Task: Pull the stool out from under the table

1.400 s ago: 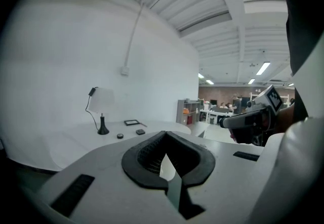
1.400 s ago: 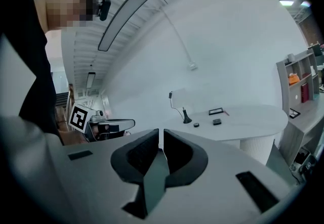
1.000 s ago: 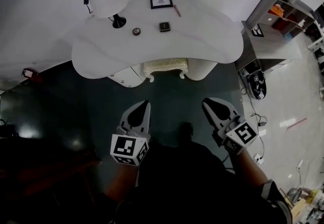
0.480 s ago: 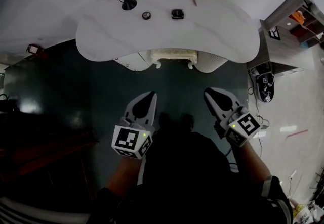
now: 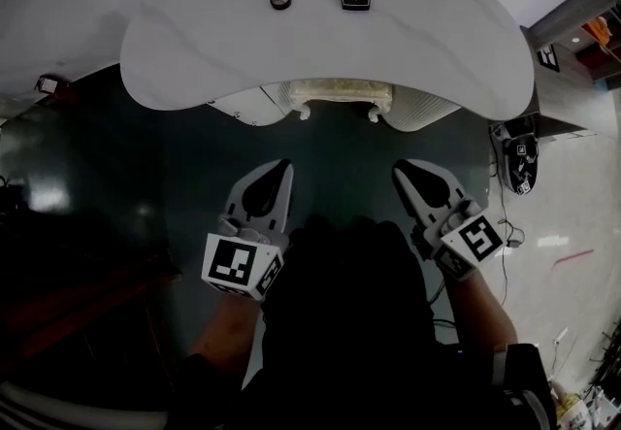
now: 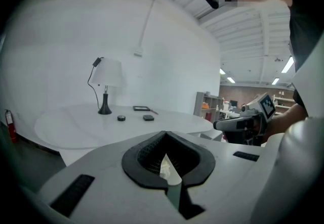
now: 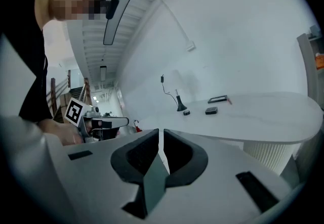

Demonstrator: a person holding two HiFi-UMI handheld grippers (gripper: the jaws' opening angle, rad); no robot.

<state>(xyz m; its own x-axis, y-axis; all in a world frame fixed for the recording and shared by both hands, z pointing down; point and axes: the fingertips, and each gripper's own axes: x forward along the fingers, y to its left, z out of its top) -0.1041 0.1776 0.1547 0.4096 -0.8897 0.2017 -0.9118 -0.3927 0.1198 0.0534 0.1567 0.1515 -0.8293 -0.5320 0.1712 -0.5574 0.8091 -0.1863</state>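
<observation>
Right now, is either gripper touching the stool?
No, the left gripper and right gripper both hang over the dark floor, apart from the stool, which is tucked under the white table.

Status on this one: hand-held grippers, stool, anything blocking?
Left hand-held gripper and right hand-held gripper shut, empty, short of the table. Stool tucked under table, untouched. Nothing visible in the way.

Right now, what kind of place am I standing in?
Probably a mock-up room inside a lab or workshop hall: a white curved table with a lamp and a stool tucked under it, a shelving unit off to the side, and strip lights on an open ceiling beyond.
</observation>
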